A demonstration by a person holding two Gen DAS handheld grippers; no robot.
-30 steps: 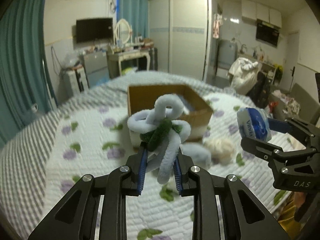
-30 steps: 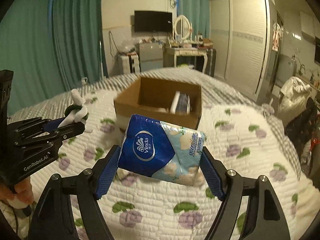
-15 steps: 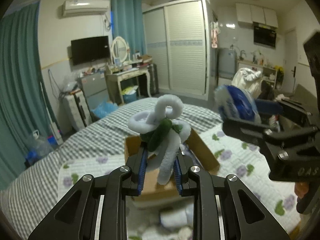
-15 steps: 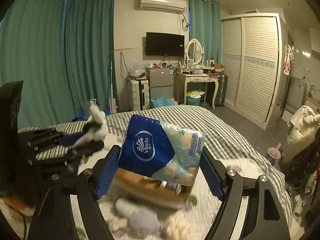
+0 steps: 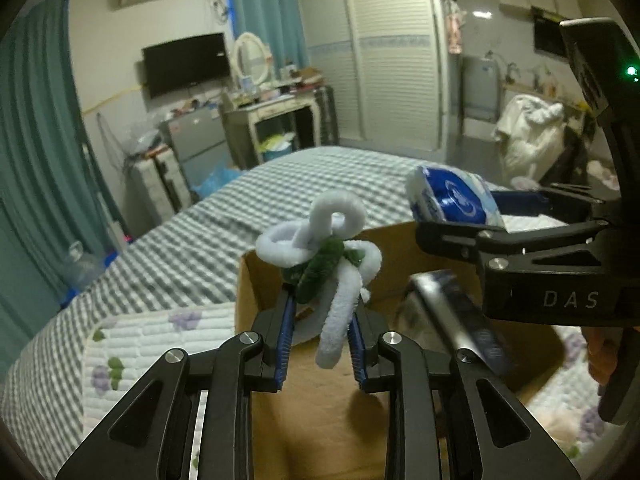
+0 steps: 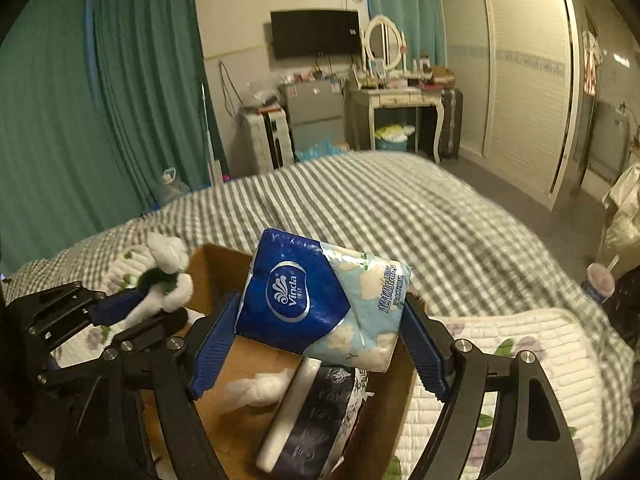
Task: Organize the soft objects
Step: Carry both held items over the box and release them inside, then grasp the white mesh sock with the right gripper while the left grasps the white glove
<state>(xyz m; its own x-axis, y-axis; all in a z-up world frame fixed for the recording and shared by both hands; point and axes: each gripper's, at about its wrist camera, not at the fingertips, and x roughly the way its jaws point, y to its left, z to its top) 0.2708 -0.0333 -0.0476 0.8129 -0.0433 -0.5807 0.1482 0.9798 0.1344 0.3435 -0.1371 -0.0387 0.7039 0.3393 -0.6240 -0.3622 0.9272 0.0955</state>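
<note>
Both grippers are now hovering over the box (image 6: 208,264), having swung in from the bed: the left gripper (image 5: 320,344) is clamping the flower (image 5: 324,256), the right gripper (image 6: 316,344) the tissue pack (image 6: 320,304). Release looks imminent.

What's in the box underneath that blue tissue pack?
In the right wrist view, a dark patterned pack and a white fluffy wad lie in the cardboard box, right below the tissue pack.
</note>
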